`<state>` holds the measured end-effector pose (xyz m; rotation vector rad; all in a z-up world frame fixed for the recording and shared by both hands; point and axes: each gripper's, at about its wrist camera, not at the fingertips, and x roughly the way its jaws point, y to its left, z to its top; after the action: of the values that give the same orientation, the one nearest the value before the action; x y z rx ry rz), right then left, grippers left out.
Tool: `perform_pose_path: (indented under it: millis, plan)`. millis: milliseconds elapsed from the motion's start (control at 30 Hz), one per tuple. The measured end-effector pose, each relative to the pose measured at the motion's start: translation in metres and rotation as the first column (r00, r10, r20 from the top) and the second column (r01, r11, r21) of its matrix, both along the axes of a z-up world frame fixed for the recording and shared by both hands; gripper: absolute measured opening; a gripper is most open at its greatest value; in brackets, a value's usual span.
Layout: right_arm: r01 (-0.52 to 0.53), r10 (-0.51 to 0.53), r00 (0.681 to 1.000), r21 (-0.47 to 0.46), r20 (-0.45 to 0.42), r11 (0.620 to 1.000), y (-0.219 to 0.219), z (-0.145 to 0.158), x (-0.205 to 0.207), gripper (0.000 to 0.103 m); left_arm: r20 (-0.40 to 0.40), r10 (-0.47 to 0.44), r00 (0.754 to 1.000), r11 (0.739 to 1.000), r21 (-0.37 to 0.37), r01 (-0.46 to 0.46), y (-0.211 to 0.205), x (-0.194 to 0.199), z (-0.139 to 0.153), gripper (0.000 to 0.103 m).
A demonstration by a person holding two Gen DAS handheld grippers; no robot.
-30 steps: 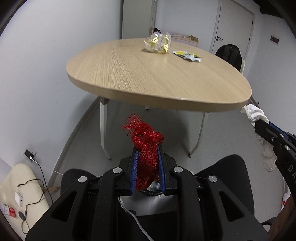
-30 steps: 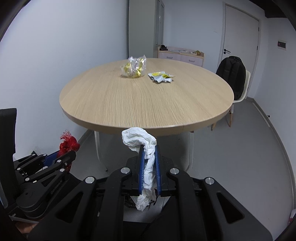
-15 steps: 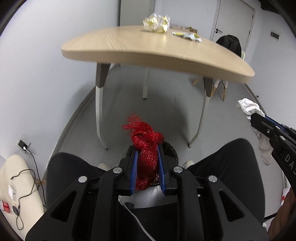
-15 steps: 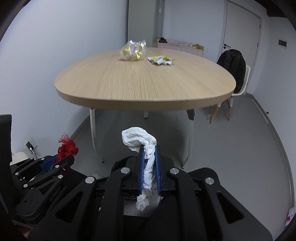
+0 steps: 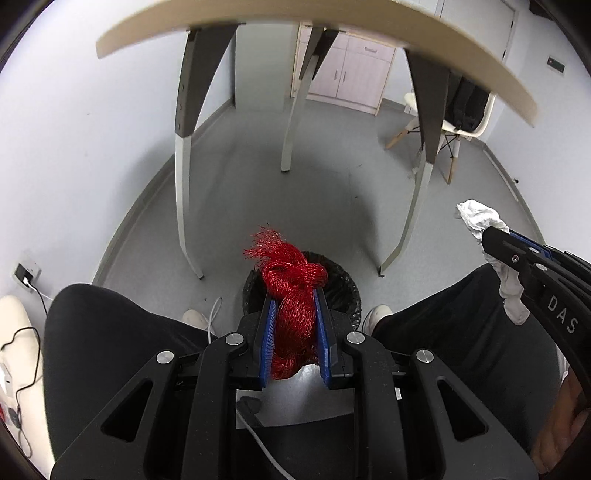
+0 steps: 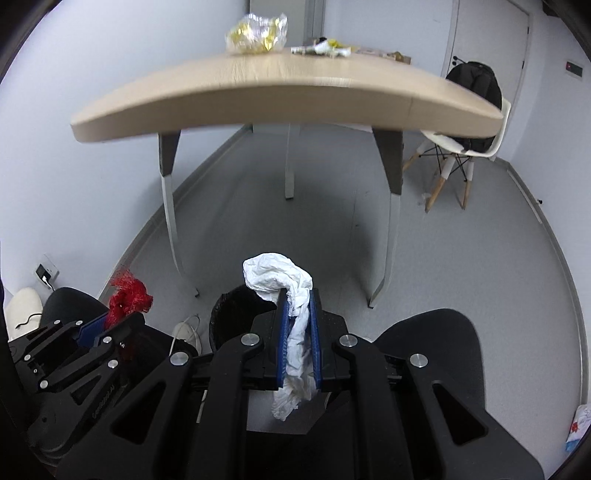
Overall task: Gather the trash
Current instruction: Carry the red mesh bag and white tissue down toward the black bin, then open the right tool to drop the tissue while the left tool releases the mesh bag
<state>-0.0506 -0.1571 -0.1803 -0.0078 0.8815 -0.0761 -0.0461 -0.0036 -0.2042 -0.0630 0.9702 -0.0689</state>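
Observation:
My left gripper (image 5: 293, 295) is shut on a bunched red mesh net (image 5: 291, 291), held just above a black-lined trash bin (image 5: 345, 286) on the floor between the person's knees. My right gripper (image 6: 298, 295) is shut on a crumpled white tissue (image 6: 284, 277), hovering near the bin (image 6: 231, 314) from its right side. Each gripper shows in the other's view: the right gripper (image 5: 491, 236) with its tissue (image 5: 478, 218) at the right, the left gripper (image 6: 122, 317) with its net (image 6: 129, 295) at the left. On the wooden table (image 6: 280, 88) lie a clear-yellow wrapper (image 6: 256, 33) and a small flat wrapper (image 6: 319, 48).
The table's legs (image 5: 183, 177) stand on the grey floor beyond the bin. The person's dark-trousered legs (image 5: 110, 343) flank the bin, shoes beside it. A white chair (image 6: 461, 151) with a black backpack stands at the right. A wall socket with cable (image 5: 26, 275) is at the left.
Both grippers have sunk from above table height to below the tabletop, still holding net and tissue. The trash bin and the person's knees have come into view beneath them.

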Motion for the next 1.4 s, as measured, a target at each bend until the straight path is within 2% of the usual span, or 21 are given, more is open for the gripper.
perform_pose_path:
  millis: [367, 600, 1400]
  plan:
    - [0.008, -0.005, 0.997, 0.030, -0.079, 1.000, -0.006, -0.045, 0.032, 0.010, -0.071, 0.023, 0.997, 0.999, 0.047, -0.020, 0.001, 0.028, -0.032, 0.020]
    - [0.019, -0.013, 0.989, 0.040, -0.146, 0.999, -0.009, -0.077, 0.054, 0.010, -0.129, 0.028, 0.991, 0.998, 0.051, -0.022, 0.002, 0.049, -0.057, 0.020]
    - [0.028, -0.021, 0.961, 0.021, -0.274, 0.999, -0.010, -0.138, 0.111, 0.010, -0.235, 0.001, 0.972, 0.994, 0.106, 0.025, -0.008, 0.090, -0.115, 0.020]
